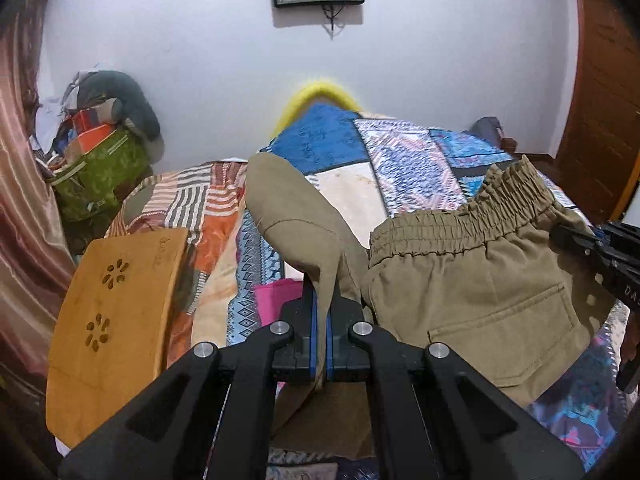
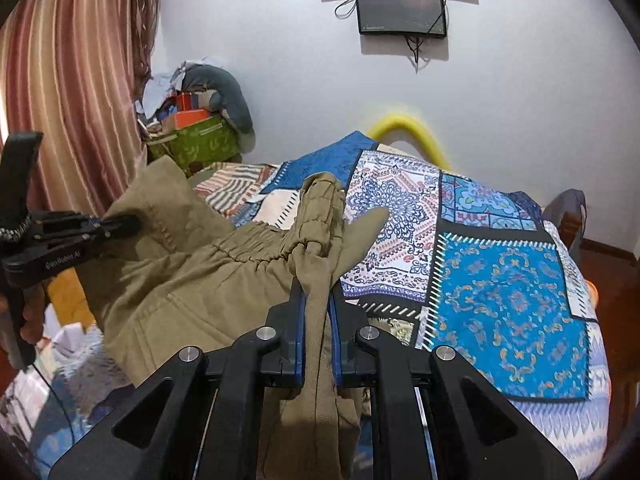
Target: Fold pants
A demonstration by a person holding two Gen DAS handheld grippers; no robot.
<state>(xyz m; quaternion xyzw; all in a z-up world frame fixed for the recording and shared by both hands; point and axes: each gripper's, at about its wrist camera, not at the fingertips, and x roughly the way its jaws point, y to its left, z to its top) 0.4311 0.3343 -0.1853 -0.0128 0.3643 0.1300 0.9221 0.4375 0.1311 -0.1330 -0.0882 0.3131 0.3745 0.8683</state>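
Left tool (image 1: 319,320) and right tool (image 2: 318,320) each clamp a fold of the pants (image 1: 472,280), held over the bed (image 2: 512,300); the waistband lies at 1 o'clock. Likely laying out; next, lower evenly.

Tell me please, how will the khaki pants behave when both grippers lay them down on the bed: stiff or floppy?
Probably floppy: the khaki pants sag and bunch between the left gripper and right gripper. The elastic waistband looks gathered, so it may wrinkle when it lands. The patchwork bedspread seems soft, so the cloth may drag rather than slide.
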